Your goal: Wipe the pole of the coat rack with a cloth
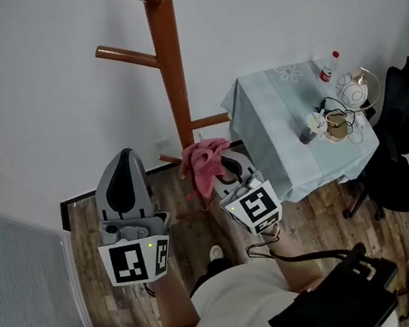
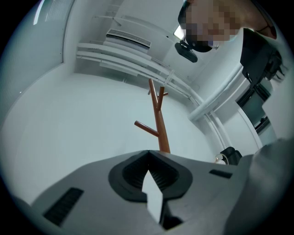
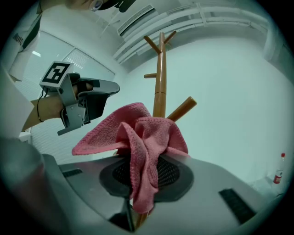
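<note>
Pink, towel-like fabric, bunched and pinched between the jaws of the right gripper (image 3: pixel 138 186): the cloth (image 3: pixel 138 147), taken by a fold near its middle, with one flap spread out to the left and another hanging down over the ribbed pads. Seen from the head view low in front of the pole (image 1: pixel 170 71) of the coat rack, close to where the short lower pegs branched off. Could not tell from any view whether it touched the wood already.

Left gripper (image 1: pixel 124 185): jaws together, nothing between them, held up beside the right one and apart from the rack.

Judged the cloth to be light, limp and a little grippy. Unlikely to slip out of ribbed pads, but too soft to press on the wood by itself. Seemed wise to keep the hold at the bunched middle and to let the loose flaps wrap around the pole. Worth watching the pegs, as hanging flaps could probably catch on them.

Judged the pole to be stiff, smooth and perhaps varnished, so easy to slide along. Tall and slender, and therefore maybe ready to rock under a hard sideways push. Possibly good to steady it with the empty left gripper on a bare part.

To the right, well apart, a covered table (image 1: pixel 261 106) with small things on it.
</note>
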`<state>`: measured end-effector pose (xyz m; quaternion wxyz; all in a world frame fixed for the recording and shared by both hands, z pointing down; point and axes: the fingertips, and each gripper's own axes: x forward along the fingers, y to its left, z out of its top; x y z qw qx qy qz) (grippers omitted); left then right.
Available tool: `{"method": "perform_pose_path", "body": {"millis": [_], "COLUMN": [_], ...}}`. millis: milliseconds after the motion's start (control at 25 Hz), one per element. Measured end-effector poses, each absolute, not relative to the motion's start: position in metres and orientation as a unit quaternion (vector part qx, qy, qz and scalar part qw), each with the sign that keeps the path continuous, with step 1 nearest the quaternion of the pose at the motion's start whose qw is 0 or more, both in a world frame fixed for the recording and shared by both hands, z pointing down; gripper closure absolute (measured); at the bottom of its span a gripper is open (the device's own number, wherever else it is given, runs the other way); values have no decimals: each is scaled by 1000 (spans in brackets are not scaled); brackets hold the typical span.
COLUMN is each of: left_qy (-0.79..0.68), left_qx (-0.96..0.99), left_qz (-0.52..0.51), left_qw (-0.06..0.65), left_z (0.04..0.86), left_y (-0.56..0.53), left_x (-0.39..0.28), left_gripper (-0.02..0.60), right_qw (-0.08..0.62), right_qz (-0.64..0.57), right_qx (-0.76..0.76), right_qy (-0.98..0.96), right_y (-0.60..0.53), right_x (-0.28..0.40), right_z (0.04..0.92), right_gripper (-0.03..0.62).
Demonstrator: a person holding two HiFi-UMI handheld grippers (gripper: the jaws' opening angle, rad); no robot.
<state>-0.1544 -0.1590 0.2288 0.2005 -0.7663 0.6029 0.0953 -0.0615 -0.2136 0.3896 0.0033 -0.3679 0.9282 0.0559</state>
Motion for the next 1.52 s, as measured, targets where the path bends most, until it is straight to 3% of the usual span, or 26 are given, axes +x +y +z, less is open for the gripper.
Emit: {"method": "perform_pose_path", "body": {"millis": [960,1520], "left_qy": [609,604], "left_qx": [-760,-763], "left_qz": [106,115], "left_qw": [200,201], "left_z": [237,239], "left_y": [-157,-160], "left_x": [-153,-148], "left_gripper": [568,568], "right_qw": [19,7], "right_qz": [51,108], "right_qx": [-277,-235], "right_qy": [959,966], "right_y": [-190,-179], "right_x": [-75,-79], "right_z": [382,373], "right_gripper": [510,511]}}
